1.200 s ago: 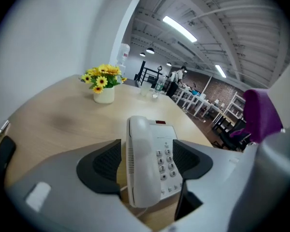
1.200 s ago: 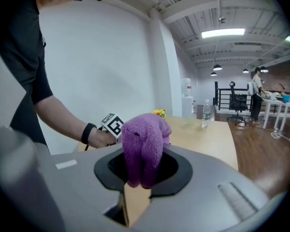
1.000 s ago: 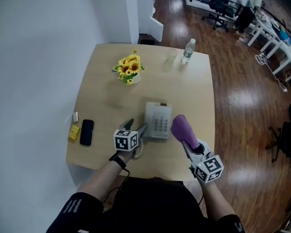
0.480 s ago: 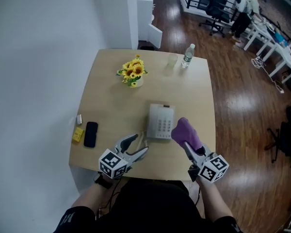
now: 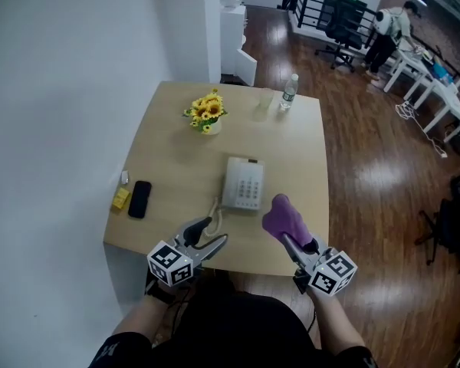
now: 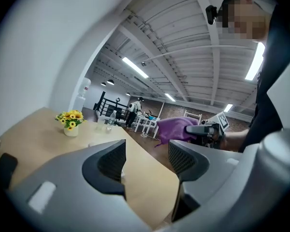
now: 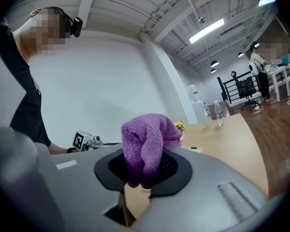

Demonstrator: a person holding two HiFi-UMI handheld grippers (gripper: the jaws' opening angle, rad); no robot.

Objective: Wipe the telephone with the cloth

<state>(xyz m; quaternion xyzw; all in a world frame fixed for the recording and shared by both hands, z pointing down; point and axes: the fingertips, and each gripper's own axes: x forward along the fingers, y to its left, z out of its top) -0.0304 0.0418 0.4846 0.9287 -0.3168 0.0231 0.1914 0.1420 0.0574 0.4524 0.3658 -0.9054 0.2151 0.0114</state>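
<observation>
On mid-table (image 5: 176, 144), telephone (image 5: 241, 184) lay flat, long axis running away from me. Purple cloth (image 5: 282, 215) sat clamped in my right gripper (image 5: 290, 240), just right of phone, nearer of two. My left gripper (image 5: 217, 231) hung over near edge, jaws half apart, just closing, nothing between. Phone lay ahead, between both.

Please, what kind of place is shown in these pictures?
Most likely an open office or workshop hall: a desk telephone on a wooden table, with black office chairs and white desks on a wooden floor beyond.
</observation>
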